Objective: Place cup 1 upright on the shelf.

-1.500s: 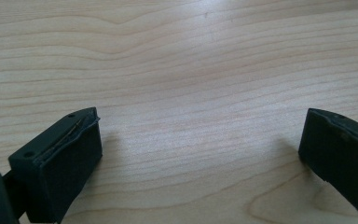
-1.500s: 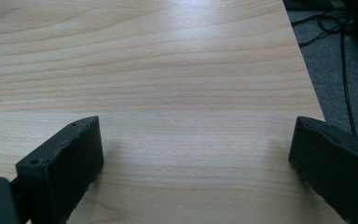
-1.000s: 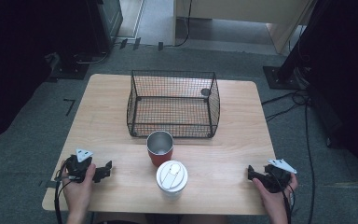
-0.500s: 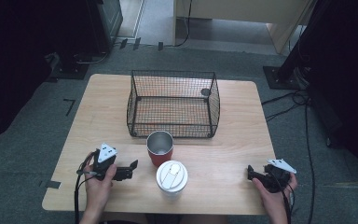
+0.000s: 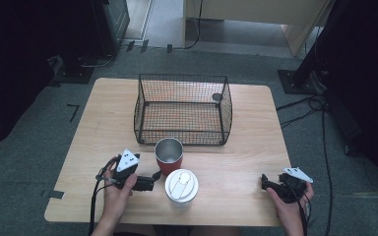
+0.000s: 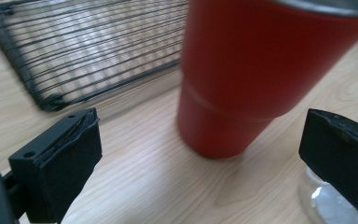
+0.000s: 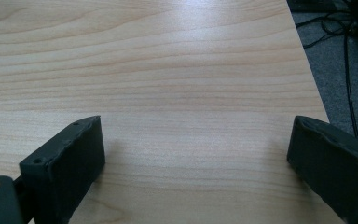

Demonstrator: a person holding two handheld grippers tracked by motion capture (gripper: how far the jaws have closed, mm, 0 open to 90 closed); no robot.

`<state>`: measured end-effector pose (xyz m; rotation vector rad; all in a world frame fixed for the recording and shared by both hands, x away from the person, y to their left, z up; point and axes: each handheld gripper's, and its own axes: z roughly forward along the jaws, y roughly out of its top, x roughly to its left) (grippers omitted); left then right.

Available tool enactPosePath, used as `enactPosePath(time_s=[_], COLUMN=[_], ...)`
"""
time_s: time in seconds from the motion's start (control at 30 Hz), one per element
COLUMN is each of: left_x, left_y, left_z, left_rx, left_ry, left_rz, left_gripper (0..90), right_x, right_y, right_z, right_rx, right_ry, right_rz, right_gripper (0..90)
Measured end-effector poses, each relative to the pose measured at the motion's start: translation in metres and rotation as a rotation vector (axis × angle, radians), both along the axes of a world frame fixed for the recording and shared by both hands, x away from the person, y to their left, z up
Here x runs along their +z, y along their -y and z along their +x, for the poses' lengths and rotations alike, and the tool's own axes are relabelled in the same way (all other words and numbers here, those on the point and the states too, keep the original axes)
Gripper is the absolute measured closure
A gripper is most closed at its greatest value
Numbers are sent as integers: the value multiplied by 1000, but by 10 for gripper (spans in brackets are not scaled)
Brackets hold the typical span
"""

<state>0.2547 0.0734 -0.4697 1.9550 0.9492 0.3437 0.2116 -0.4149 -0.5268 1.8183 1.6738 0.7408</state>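
Low on the surface [image 5: 236, 162], the left gripper [image 5: 152, 183] sat with jaws spread wide and empty, the red cup [image 5: 169, 156] upright just ahead of them, apart from both pads. Cup stood before the wire basket [image 5: 182, 109], a white lid [image 5: 181, 186] just beside it. Right gripper [image 5: 265, 182] rested near the surface's right edge, jaws wide, holding nothing.

The tumbler [image 5: 169, 156] is red outside with a silver steel interior; its lid [image 5: 181, 185] is white. The wire basket [image 5: 183, 109] is black, the table [image 5: 246, 157] pale wood-grained.
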Motion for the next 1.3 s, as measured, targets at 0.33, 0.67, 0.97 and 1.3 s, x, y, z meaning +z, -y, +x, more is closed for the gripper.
enactPosePath(time_s=[0.33,0.67,0.97,1.3], left_x=[4,1,5,6], left_y=[17,33,45,50], left_z=[6,11,16,23], left_rx=[-51,-50,-51,-59], left_ry=[29,49,84,79], left_rz=[-22,5,15,20], left_gripper=[0,63,71,71], right_x=[0,0,0,0], right_y=[0,0,0,0], right_z=[0,0,0,0], right_rx=[1,4,5,8], right_ry=[1,2,2,3], right_rz=[0,0,-1,-1], right_gripper=[40,41,44,44])
